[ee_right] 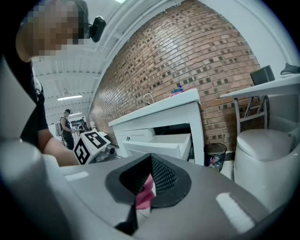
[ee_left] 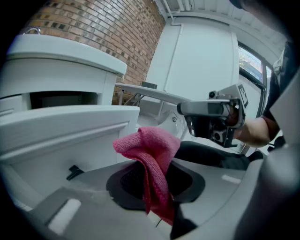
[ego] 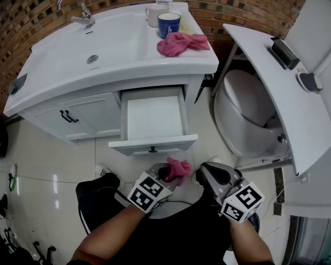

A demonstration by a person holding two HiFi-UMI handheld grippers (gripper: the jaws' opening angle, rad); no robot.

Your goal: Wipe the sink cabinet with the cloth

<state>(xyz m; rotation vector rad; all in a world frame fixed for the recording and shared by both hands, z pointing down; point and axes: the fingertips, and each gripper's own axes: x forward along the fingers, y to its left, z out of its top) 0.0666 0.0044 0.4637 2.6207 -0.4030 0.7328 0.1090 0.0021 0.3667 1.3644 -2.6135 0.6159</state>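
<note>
A white sink cabinet [ego: 93, 111] stands ahead of me with its middle drawer [ego: 154, 121] pulled out and bare inside. My left gripper [ego: 173, 175] hangs low in front of that drawer, shut on a crumpled pink cloth [ego: 179, 166]. In the left gripper view the cloth [ee_left: 152, 150] bulges up out of the closed jaws of the left gripper [ee_left: 157, 187]. My right gripper [ego: 202, 177] hovers just right of it, apart from the cloth and shut. In the right gripper view a small pink bit shows in the slit of the right gripper [ee_right: 145, 187]; I cannot tell what it is.
A second pink cloth [ego: 182, 43] lies on the countertop beside a blue cup [ego: 168, 23] and a white mug [ego: 153, 14]. A toilet [ego: 243, 111] and a white shelf [ego: 274, 88] crowd the right. A bin [ee_right: 215, 161] stands by the brick wall.
</note>
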